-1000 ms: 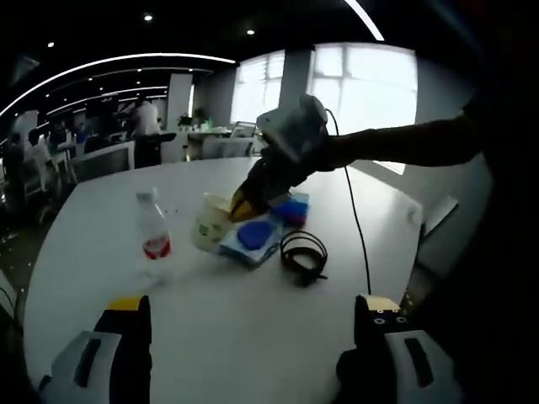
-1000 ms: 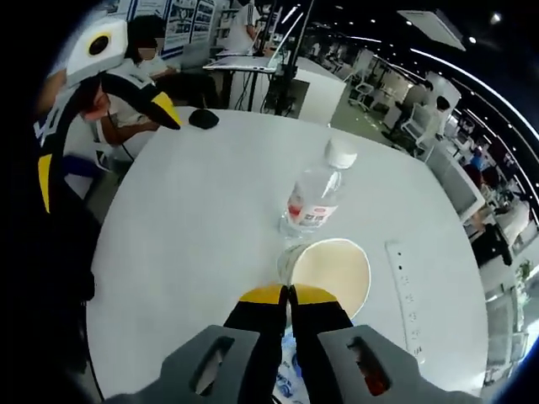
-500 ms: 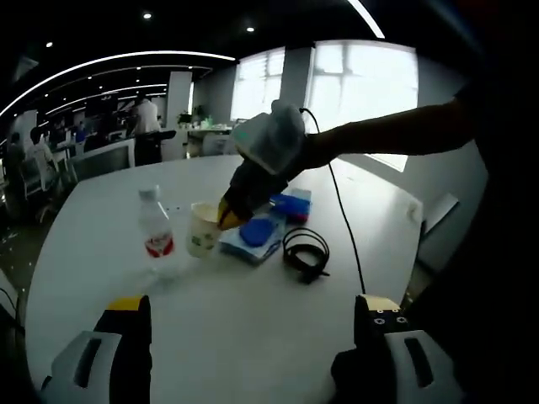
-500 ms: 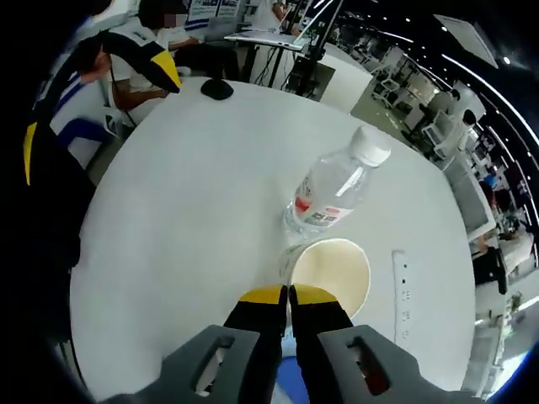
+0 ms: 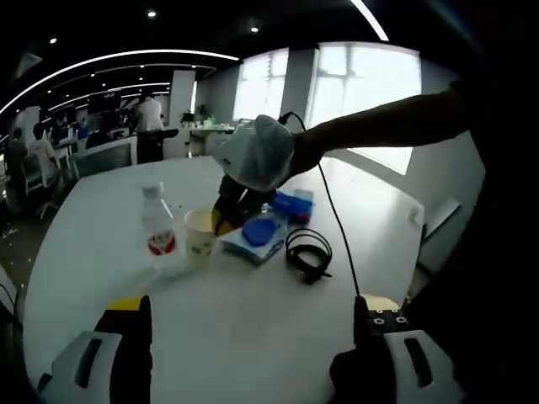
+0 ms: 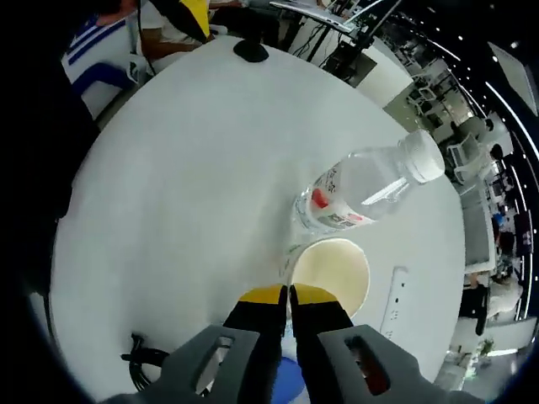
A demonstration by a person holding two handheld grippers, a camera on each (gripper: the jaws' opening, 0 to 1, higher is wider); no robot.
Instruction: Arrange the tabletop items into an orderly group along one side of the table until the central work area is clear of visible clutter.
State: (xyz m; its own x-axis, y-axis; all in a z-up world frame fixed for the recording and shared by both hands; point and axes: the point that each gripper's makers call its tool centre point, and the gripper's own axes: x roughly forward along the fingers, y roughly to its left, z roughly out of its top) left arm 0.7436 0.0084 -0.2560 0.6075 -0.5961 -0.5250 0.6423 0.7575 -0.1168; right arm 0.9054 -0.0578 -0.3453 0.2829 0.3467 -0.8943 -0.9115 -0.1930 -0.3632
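A cream paper cup (image 5: 200,232) stands upright on the white round table (image 5: 253,311), right beside a clear water bottle (image 5: 158,231) with a red label. My right gripper (image 5: 222,220) reaches in from the right and is shut on the cup's rim. In the right gripper view the right gripper (image 6: 288,294) pinches the near rim of the cup (image 6: 330,264), and the bottle (image 6: 366,188) touches or nearly touches the cup's far side. My left gripper (image 5: 248,316) is open over the near table with nothing between its jaws.
A blue-lidded wipes pack (image 5: 259,236), a blue box (image 5: 293,204) and a coiled black cable (image 5: 307,252) lie right of the cup. A black mouse (image 6: 250,50) sits at the table's far edge, a white power strip (image 6: 394,303) beside the cup. A person (image 6: 109,59) sits beyond.
My right gripper has carried the cup left and down towards the bottle; the cup went from tilted to upright beside it. The left gripper stayed put.
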